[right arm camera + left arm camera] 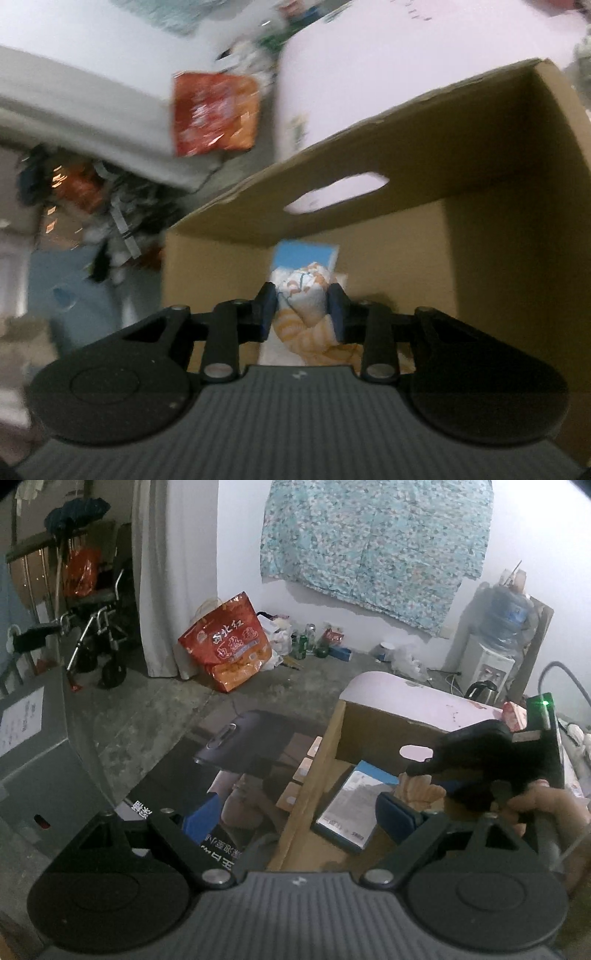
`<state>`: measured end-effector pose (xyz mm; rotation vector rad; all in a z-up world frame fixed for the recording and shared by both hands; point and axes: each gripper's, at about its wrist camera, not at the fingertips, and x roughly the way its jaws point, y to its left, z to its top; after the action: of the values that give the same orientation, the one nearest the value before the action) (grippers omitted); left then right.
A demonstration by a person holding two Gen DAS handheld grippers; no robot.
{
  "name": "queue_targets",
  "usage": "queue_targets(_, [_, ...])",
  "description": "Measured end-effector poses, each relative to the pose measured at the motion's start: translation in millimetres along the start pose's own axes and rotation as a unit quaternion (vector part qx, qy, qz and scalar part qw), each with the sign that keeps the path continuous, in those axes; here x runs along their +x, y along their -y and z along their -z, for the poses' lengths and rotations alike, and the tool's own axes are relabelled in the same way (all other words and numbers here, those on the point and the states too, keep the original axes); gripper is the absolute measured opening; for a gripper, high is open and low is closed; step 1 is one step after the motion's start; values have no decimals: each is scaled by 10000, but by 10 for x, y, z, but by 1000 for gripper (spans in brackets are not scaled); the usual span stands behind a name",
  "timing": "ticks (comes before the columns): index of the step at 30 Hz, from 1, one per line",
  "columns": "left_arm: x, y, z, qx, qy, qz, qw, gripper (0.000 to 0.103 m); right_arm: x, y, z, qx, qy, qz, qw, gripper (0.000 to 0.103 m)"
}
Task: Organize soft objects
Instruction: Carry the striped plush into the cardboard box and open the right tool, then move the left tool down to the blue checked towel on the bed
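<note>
Right tool [301, 308] grips orange-white cloth [303, 295] inside cardboard box [498, 206]; left tool [295, 821] gapes.

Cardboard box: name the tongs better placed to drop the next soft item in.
Right. The right tongs are shut on the soft bundle over the cardboard box; the left tongs are open, holding nothing.

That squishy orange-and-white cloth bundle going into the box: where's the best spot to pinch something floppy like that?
Probably across its bunched middle, coming from above, as the right gripper does now. Its fingers squeeze the cloth bundle from both sides where the folds gather thick, so it should not slip. The cardboard box is open on top, which suits that approach.
</note>
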<state>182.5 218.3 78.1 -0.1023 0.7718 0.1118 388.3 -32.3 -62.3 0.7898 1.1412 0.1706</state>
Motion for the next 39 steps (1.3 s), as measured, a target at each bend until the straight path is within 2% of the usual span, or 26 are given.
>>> queue_targets(1, [2, -17, 16, 2, 5, 8, 10000, 92, 42, -6, 7, -17, -21, 66, 10000, 36])
queue_targets(3, [2, -34, 26, 10, 13, 8, 10000, 92, 64, -36, 37, -143, -14, 225, 9996, 55])
queue_targets(6, [11, -72, 49, 40, 54, 15, 10000, 92, 41, -50, 97, -349, 7, 428, 9985, 69])
queue_targets(15, [39, -94, 94, 13, 39, 81, 10000, 92, 318, -22, 254, -169, -697, 411, 9966, 71])
queue_targets(17, [37, -103, 104, -23, 22, 85, 10000, 92, 360, -22, 297, 34, -654, 267, 9975, 70])
queue_targets(21, [5, -94, 123, -48, 31, 76, 10000, 92, 327, -10, 306, 359, -279, 188, 9988, 69])
queue_targets(23, [-1, -95, 131, -52, 30, 72, 10000, 92, 308, 40, 301, 544, -277, -10, 9981, 69])
queue_targets(25, [-16, -93, 133, -50, 28, 93, 9999, 92, 334, 30, 268, 467, -345, -83, 9983, 71])
queue_targets(30, [-115, -7, 140, 42, 86, 111, 9999, 92, 42, -46, 213, -77, -118, -261, 9996, 72])
queue_targets(35, [-255, 194, 136, 202, 141, 245, 9994, 92, -532, -207, 62, -643, 23, -1050, 9924, 72])
queue_targets(39, [-371, 471, 139, 459, 170, 511, 9975, 92, -1247, -195, -32, -1163, 315, -1729, 9775, 72])
